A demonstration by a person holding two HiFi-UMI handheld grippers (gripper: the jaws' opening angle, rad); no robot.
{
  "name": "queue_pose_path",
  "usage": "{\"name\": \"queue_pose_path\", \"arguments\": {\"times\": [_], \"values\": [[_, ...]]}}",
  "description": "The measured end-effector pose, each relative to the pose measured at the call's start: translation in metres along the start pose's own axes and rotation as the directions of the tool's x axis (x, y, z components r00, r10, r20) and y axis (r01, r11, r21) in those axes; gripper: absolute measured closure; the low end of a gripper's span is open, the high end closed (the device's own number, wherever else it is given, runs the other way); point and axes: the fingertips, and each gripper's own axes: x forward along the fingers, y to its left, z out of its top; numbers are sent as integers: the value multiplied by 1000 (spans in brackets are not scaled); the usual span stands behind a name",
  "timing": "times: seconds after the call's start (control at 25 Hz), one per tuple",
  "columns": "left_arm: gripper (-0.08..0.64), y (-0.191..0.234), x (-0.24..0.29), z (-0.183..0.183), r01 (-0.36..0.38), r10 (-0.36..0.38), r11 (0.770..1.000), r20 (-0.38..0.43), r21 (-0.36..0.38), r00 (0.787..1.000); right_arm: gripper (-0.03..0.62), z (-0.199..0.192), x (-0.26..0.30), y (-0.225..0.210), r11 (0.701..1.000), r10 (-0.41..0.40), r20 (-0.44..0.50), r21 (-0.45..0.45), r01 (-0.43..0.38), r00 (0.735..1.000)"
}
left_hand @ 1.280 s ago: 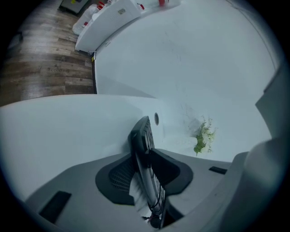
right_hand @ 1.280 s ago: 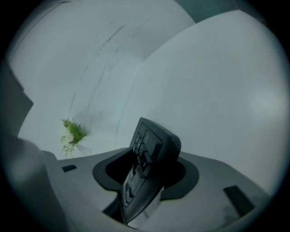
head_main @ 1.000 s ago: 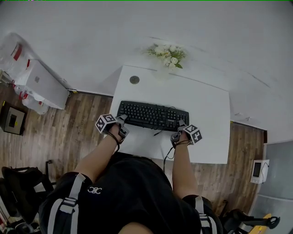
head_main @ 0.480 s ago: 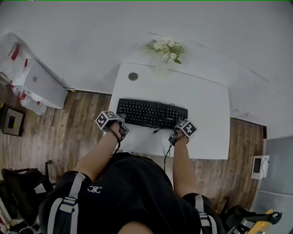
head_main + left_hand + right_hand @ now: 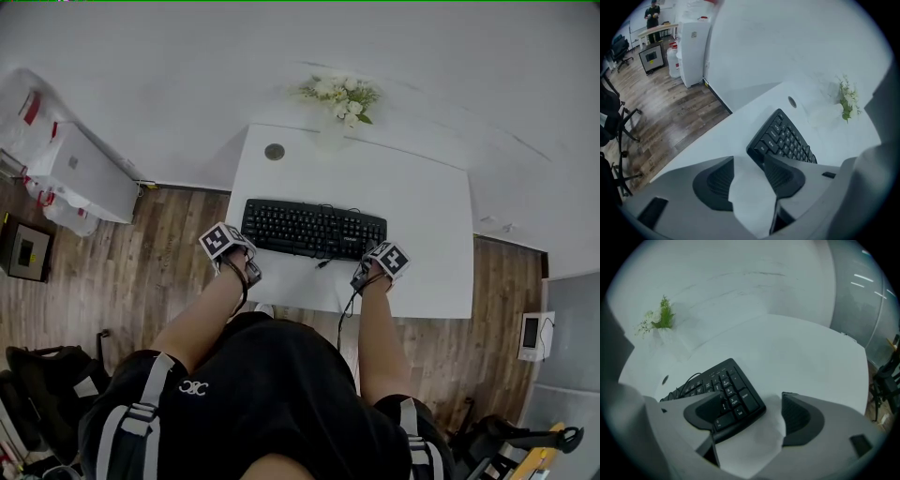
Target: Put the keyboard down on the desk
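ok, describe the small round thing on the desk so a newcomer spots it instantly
Find the white desk against the wall. Beyond the black keyboard, near the desk's far left corner, is a small dark round disc. Unlike the white flowers further right along the back edge, it looks flat and lies alone on bare desktop.

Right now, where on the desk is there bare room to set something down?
The widest bare patch is the right part of the desk, between keyboard and right edge. A narrower band runs between keyboard and flowers. Crowded: the front edge, where left gripper and right gripper flank the keyboard, jaws just opened, pressing nothing; its corner sits between the right one's.
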Motion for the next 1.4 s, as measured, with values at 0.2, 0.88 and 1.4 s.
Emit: {"name": "queue_pose_path", "arguments": {"times": [0.2, 0.88, 1.4], "values": [[558, 26, -19, 11, -79, 77, 996, 81, 28, 994, 453, 10, -32, -18, 998, -58, 141, -18, 61, 988], [558, -141, -163, 67, 1, -423, 744, 471, 668, 774, 595, 85, -203, 142, 833, 548, 520, -408, -373, 655], [559, -245, -235, 5, -74, -712, 373, 336, 925, 616, 592, 84, -305, 207, 667, 738, 520, -657, -351, 430]]}}
